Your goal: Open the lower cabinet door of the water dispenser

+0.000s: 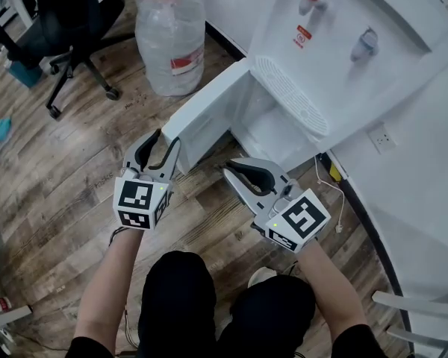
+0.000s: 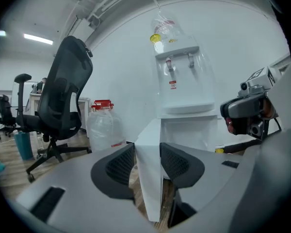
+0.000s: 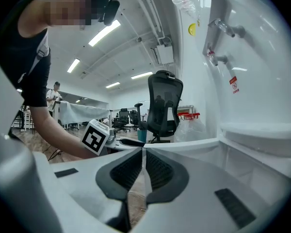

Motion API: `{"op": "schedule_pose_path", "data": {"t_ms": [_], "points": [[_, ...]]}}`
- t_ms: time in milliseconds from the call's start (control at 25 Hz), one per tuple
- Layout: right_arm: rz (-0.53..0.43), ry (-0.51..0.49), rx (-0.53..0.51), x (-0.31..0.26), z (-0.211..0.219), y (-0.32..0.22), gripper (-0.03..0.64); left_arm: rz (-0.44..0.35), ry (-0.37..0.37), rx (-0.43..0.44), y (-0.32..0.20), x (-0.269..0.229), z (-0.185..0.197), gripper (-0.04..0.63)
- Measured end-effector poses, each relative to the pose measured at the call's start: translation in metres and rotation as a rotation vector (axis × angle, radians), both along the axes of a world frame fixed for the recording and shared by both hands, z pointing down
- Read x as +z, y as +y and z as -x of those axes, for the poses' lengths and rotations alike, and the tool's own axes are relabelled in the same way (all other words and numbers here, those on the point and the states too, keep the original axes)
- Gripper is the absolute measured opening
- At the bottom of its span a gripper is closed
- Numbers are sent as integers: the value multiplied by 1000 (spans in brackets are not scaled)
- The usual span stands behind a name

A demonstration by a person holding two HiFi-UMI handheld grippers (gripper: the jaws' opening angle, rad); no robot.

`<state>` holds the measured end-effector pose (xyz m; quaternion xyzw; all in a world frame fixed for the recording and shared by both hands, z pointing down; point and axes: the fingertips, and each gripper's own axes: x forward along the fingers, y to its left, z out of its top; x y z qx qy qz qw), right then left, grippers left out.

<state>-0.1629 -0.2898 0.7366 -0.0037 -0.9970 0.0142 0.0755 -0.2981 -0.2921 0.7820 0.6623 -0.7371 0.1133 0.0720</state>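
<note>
Already open, lower cabinet door centre frame, L gripper clamped on its edge, R gripper closed, empty.

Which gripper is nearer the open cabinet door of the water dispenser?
Left. The left gripper is shut on the free edge of the cabinet door; the right gripper hangs shut and empty before the water dispenser, apart from the door.

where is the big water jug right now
In the head view the water jug stands on the wood floor upper left of centre, between the office chair and the water dispenser, just beyond the open cabinet door.
</note>
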Motion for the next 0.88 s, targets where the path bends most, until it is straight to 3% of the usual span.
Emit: {"op": "schedule_pose_path", "data": {"t_ms": [560, 880], "points": [[-1, 5, 37, -2, 1, -7, 37, 0, -38, -72, -14, 2, 60, 171], [61, 1, 57, 4, 17, -16, 32, 7, -68, -86, -27, 6, 80, 160]]}}
